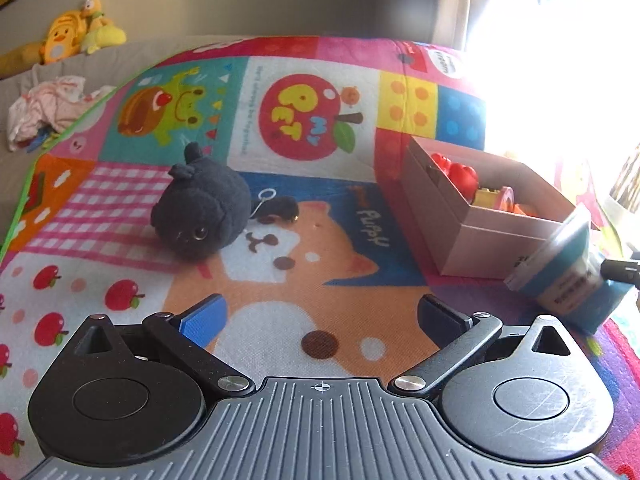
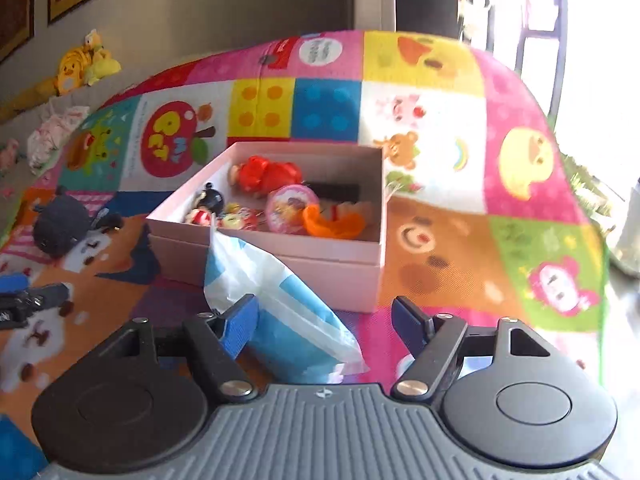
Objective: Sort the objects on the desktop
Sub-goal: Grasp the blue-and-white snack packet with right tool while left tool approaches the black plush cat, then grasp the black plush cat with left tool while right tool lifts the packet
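Desktop toys lie spread over a patchwork play mat (image 2: 520,80) printed with cartoon animals, apples and bright squares. A pale pink cardboard box (image 2: 340,276) stands open toward the middle of the mat, and it holds a red doll (image 2: 266,172), a round pink toy with a cartoon face (image 2: 292,208), an orange plastic piece (image 2: 334,222), a small black-headed figure (image 2: 212,200) and a few smaller trinkets too jumbled to name. A blue-and-white plastic packet (image 2: 288,320) sits tilted just in front of the box's near wall, its upper end leaning against the box corner. The right gripper (image 2: 324,320) has its jaws standing apart, with the packet between them: the left blue pad (image 2: 240,324) lies against the packet's side, while the right one stands clear of it, so the packet is not pinched. From the left wrist view the same packet (image 1: 568,276) shows at the right edge of the mat beside the box (image 1: 480,236), with a dark fingertip of the other gripper next to it. The left gripper (image 1: 320,320) hangs wide open over the puppy print with nothing between its fingers. A black plush cat (image 1: 204,212) lies on its side on the mat's left part, well apart from the box. Beyond the mat's far left corner, yellow stuffed toys (image 1: 76,32) rest on a grey ledge, near a crumpled pinkish cloth (image 1: 48,108).
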The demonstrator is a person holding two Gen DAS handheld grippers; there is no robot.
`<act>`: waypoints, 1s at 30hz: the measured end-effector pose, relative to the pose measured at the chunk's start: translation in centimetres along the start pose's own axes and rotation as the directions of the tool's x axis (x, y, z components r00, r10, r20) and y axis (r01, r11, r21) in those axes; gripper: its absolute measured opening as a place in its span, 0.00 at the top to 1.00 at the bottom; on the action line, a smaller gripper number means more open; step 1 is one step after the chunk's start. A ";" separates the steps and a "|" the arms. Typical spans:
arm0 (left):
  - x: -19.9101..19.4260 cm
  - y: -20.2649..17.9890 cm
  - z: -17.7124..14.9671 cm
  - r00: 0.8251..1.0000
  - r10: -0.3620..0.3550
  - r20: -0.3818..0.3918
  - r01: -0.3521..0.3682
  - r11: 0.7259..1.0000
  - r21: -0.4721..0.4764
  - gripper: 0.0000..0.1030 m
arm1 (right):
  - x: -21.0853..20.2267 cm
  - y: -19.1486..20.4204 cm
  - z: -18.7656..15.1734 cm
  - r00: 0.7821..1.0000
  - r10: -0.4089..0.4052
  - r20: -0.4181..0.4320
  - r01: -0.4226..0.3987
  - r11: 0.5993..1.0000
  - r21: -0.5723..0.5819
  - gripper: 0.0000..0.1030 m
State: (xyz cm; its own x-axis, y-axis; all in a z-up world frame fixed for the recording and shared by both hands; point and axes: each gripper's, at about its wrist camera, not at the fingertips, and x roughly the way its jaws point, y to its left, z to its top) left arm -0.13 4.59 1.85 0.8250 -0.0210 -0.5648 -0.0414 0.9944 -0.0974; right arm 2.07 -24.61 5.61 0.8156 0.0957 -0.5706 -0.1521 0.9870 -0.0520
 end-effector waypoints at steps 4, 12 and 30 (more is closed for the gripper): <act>0.1 -0.6 0.4 1.000 -0.003 -0.009 0.003 1.000 0.020 0.00 | 0.6 -0.2 0.3 0.993 -0.102 0.052 0.105 0.992 -0.065 0.28; 0.2 -1.3 0.6 1.000 0.007 -0.002 -0.007 0.995 0.103 0.00 | 2.7 -2.3 0.1 0.946 0.312 -0.087 -0.295 0.941 0.163 0.25; 8.7 5.0 5.7 0.960 0.280 0.007 -0.277 0.947 0.162 0.00 | 0.3 0.1 -1.0 0.928 0.360 -0.091 -0.336 0.918 0.209 0.34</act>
State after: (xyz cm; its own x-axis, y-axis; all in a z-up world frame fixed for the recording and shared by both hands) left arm 10.00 9.92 1.14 0.7842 0.2589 -0.5638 -0.1767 0.9643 0.1970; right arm 1.77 -24.65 4.64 0.6514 0.4328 -0.6232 -0.2972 0.9013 0.3152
